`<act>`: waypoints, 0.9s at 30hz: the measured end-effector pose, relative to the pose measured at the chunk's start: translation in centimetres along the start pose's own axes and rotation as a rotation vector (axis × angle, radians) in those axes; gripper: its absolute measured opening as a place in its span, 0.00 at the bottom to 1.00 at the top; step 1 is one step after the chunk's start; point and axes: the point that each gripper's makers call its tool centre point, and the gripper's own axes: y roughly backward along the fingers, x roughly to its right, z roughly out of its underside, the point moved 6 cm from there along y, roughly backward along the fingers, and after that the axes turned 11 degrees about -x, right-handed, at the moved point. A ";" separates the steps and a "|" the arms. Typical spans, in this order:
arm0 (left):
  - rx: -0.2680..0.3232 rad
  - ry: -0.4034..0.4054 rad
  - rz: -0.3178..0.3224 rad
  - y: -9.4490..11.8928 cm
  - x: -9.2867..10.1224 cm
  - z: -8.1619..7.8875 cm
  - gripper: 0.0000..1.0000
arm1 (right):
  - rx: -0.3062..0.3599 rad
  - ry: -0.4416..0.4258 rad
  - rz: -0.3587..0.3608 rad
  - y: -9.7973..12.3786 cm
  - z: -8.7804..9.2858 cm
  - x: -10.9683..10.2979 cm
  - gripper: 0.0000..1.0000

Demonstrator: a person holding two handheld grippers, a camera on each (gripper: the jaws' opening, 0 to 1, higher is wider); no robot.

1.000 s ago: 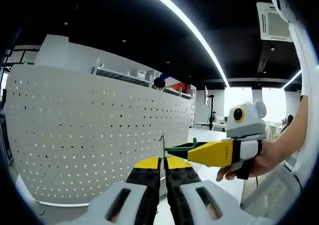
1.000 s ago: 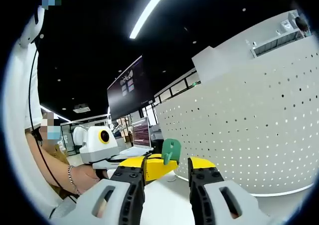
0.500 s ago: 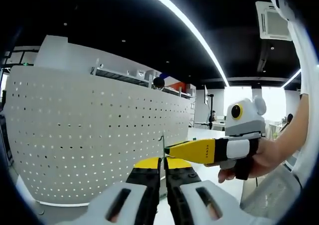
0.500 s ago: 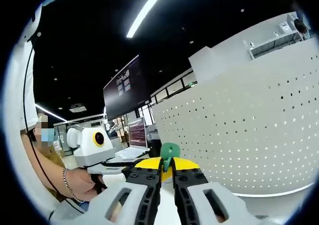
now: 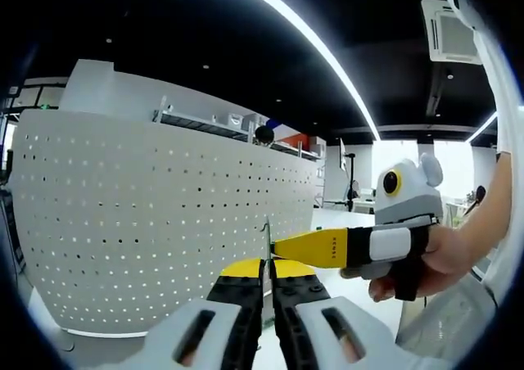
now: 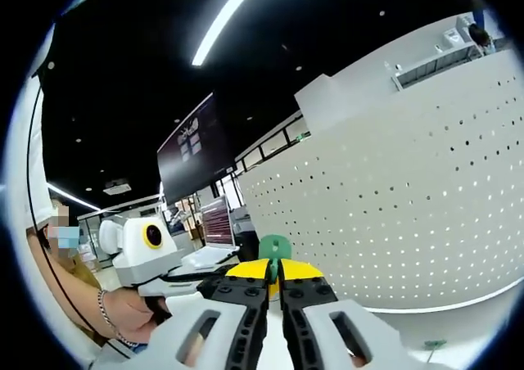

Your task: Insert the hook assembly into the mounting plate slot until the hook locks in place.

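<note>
Two handheld grippers are meeting in front of a white perforated mounting plate (image 5: pixel 164 223) standing upright on a white desk (image 6: pixel 458 329). The right gripper (image 6: pixel 273 273) is pinching a green hook assembly (image 6: pixel 274 249) between jaws that are closed almost together, the round green head rising just above its yellow tips. The left gripper (image 5: pixel 268 270), its jaws also nearly closed, is holding a thin upright part (image 5: pixel 268 237) that the right gripper's yellow jaw (image 5: pixel 315 248) is reaching from the side; whether this is the same piece cannot be told. The hook is hovering clear of the plate, not yet at any hole. The risk is judged to lie in the handover: with two grips pulling on one small piece, it could be twisting, slipping free or meeting the slot at an angle, jamming instead of locking.
</note>
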 end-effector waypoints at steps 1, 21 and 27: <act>-0.001 -0.001 0.001 0.0 0.0 0.0 0.02 | 0.000 -0.003 0.002 0.0 0.0 0.0 0.01; -0.028 0.007 -0.008 -0.2 -0.2 0.4 0.21 | -0.027 0.017 0.020 0.3 0.0 0.0 0.00; -0.072 0.042 -0.014 -0.4 -0.6 1.2 0.45 | -0.032 0.010 0.020 0.4 0.0 0.0 0.00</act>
